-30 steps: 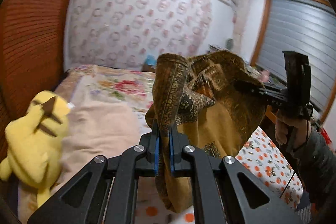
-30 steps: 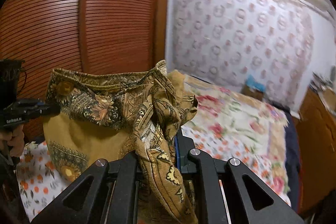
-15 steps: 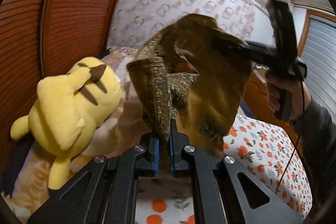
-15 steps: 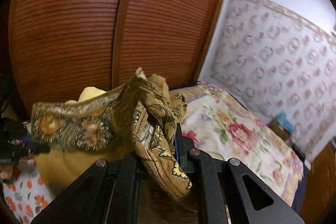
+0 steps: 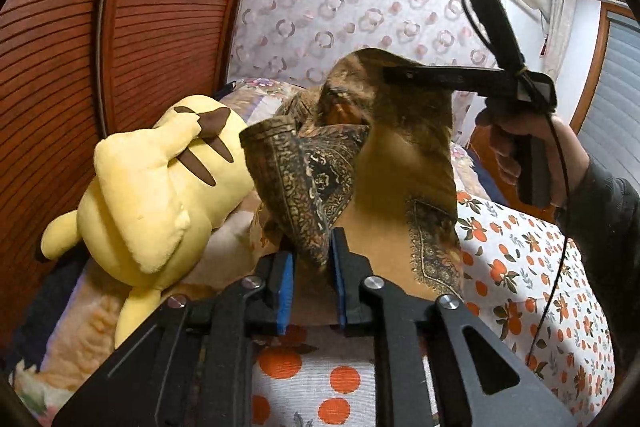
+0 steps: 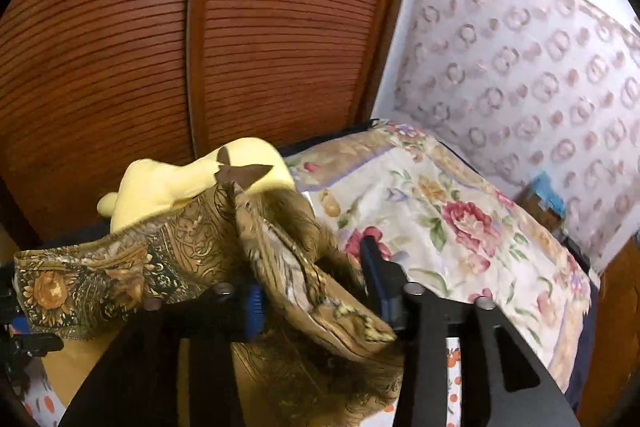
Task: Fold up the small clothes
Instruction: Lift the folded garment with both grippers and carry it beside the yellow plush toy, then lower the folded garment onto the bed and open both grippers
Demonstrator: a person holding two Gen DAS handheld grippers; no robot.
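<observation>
**Clerk:** Item one: patterned brown-and-gold garment [image 5: 404,163], thin woven cloth, held up over the orange-print sheet [image 5: 520,267] of the bed, beside a yellow plush toy [image 5: 152,187].

**Keeper:** Holders?

**Clerk:** Left gripper [image 5: 312,279]: jaws opening, a bordered corner between the blue pads, no longer pinched. Right gripper [image 6: 316,291]: jaws opening wider, a fold draped loosely across them, not clamped. The left view shows it at the garment's top edge, a hand [image 5: 520,147] on its handle.

**Keeper:** Handling?

**Clerk:** Judged light, limp, not fragile, likely a little slick; it sags and bunches wherever unsupported. It probably drops to the sheet once released.

**Keeper:** Where to grip?

**Clerk:** Best at the darker border band, two corners well apart, so the cloth spreads flat for a fold.
</observation>
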